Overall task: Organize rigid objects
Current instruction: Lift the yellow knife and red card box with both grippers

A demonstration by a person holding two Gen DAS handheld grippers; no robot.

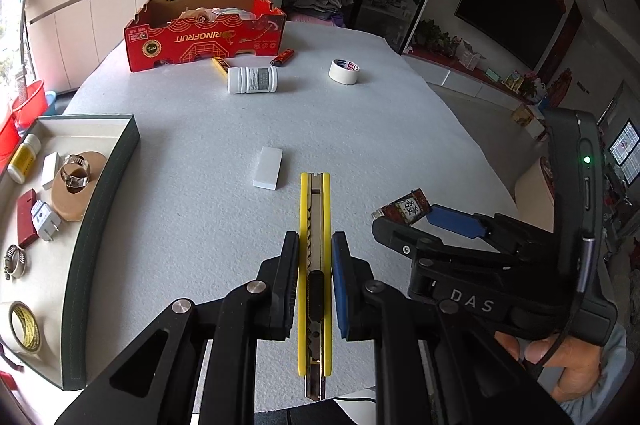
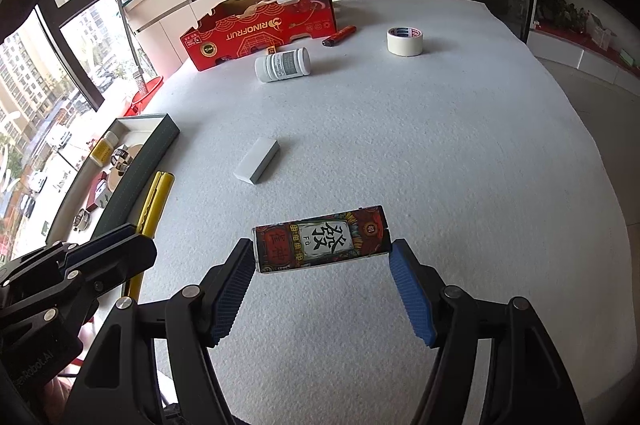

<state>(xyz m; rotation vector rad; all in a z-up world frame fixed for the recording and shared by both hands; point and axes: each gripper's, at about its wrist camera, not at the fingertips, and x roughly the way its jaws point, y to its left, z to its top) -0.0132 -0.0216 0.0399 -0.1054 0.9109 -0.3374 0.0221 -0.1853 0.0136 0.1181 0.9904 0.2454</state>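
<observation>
Left tool clamped on yellow utility knife; right tool gripping patterned card box endwise (both above the counter). Farther: white box, pill bottle, masking tape.

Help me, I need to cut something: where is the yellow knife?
The yellow knife is clamped in the left gripper, above the table, right of the tray.
</observation>
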